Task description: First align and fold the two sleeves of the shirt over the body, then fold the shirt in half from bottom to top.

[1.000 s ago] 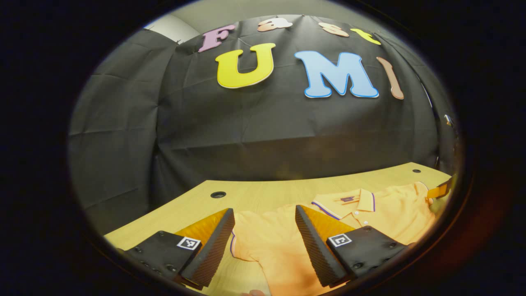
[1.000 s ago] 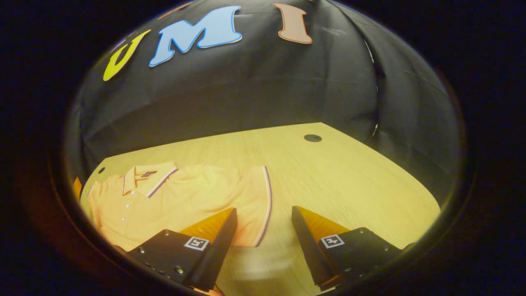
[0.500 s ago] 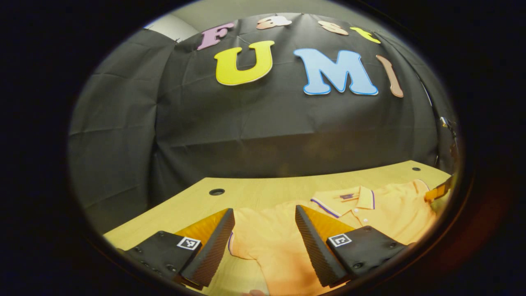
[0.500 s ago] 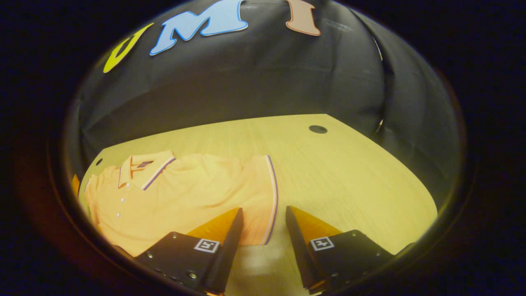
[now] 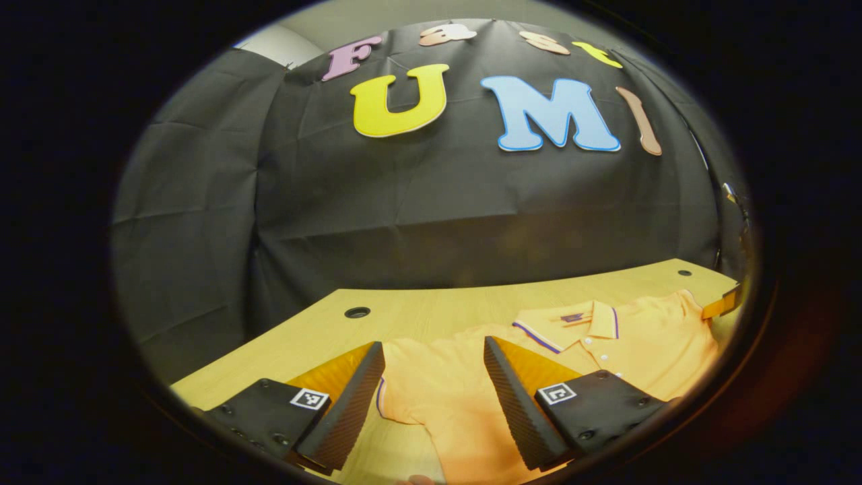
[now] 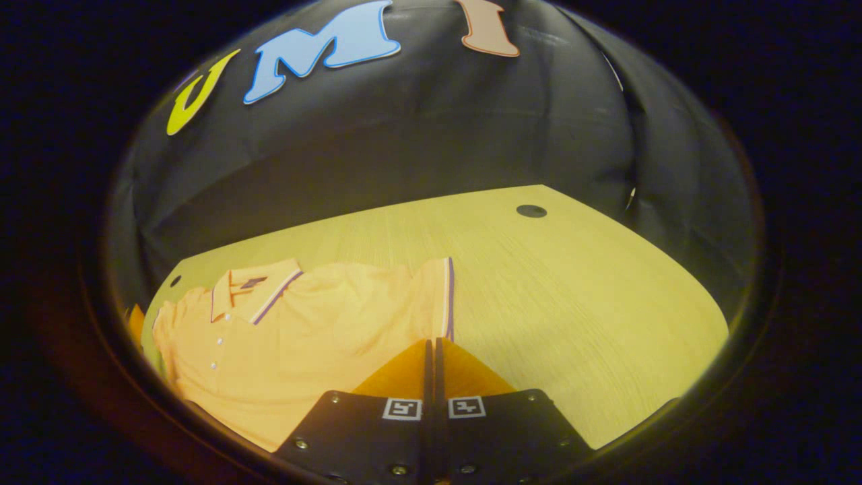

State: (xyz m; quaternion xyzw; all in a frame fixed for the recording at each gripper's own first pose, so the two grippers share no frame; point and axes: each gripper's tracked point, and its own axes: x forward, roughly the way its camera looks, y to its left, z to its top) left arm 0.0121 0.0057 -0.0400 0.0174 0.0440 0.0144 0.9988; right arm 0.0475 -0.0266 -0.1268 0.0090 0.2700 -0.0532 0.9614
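Wooden table (image 6: 579, 283) against black cloth wall (image 5: 431, 202) — 1 orange polo shirt (image 6: 316, 330) lying flat, collar (image 6: 252, 291) toward the wall, buttons up. Right gripper (image 6: 432, 345): fingers pressed together on the striped cuff of the right sleeve (image 6: 441, 296). Left gripper (image 5: 431, 377): fingers wide apart over the left sleeve (image 5: 424, 384) — whether they touch the cloth cannot be told.

Through the left gripper view I see the shirt (image 5: 633, 350) lying flat on the surface (image 5: 323, 333), its sleeve (image 5: 431, 384) between my left gripper (image 5: 434, 350) fingers and its collar (image 5: 572, 322) ahead to the right; in the right gripper view the other sleeve (image 6: 431, 296) lies just ahead of my right gripper (image 6: 432, 343), the body off to the left.
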